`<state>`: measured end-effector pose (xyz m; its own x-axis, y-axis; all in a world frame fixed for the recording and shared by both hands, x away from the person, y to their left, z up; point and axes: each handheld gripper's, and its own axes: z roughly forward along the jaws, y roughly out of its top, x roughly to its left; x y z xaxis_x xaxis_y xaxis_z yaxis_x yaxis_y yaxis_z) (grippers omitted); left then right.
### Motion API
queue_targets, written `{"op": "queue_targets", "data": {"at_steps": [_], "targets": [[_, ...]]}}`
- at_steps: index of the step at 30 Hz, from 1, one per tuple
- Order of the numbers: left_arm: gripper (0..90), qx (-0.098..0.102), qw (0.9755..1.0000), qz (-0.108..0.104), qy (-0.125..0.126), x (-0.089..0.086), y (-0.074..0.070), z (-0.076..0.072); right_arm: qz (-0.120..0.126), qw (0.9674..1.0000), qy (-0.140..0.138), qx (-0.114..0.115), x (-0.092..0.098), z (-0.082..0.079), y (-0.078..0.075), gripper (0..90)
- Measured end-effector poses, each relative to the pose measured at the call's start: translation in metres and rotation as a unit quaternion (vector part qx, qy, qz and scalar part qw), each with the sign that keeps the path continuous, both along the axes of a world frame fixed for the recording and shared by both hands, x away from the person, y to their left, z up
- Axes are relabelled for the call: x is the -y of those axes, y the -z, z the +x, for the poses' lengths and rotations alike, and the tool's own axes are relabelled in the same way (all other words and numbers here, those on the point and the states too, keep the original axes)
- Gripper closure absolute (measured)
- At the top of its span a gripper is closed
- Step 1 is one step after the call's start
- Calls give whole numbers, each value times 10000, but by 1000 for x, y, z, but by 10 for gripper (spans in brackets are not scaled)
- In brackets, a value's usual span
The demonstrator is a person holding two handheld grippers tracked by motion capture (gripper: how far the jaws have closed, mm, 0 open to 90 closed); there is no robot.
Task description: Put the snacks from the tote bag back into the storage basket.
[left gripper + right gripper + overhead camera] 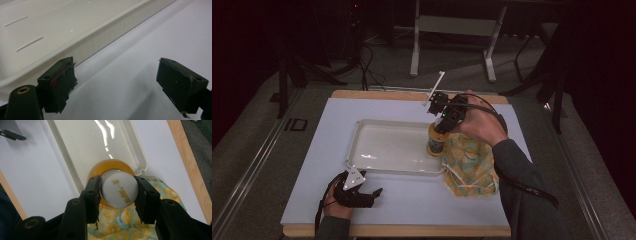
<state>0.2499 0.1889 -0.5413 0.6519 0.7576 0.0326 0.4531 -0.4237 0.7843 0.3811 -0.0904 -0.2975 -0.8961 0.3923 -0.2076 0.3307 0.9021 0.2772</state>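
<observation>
An orange bottle (435, 141) with a white cap (119, 188) stands upright at the right end of the white tray (387, 145). My right gripper (441, 129) comes down from above, its jaws shut on the cap's sides (119, 188). I cannot tell whether the bottle's base rests on the tray. A yellow patterned cloth (469, 167) lies bunched just right of the tray, under the holding hand. My left gripper (374, 193) lies on the white mat by the tray's front left corner, open with nothing between its jaws (117, 75).
The white mat (412, 200) covers a wooden tabletop whose edge (190, 165) shows beyond the tray. The tray's wall (100, 37) runs close past the left jaw. Table legs and cables stand on the dark floor behind.
</observation>
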Motion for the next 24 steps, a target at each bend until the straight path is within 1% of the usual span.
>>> {"op": "queue_targets", "data": {"at_steps": [8, 15, 19, 21, 22, 24], "targets": [[157, -6, 10000, 2, -1, 0, 0, 0, 39, 10000, -37, 2, -3, -2, 7, 589], [156, -11, 10000, 2, 4, 0, 0, 0, 5, 10000, -59, -17, -6, -5, 11, 590], [157, -10, 10000, 0, 4, 0, 0, 0, 49, 9999, -103, -34, -6, -5, 16, 589], [157, -17, 10000, -18, -5, 0, 0, 0, 83, 9999, -99, -95, -6, -5, 18, 589], [157, -19, 10000, -17, -2, 0, 0, 0, 84, 9998, -139, -97, -6, -5, 19, 589], [157, -18, 10000, -17, -4, 0, 0, 0, 90, 9998, -129, -87, -6, -5, 21, 590]]}}
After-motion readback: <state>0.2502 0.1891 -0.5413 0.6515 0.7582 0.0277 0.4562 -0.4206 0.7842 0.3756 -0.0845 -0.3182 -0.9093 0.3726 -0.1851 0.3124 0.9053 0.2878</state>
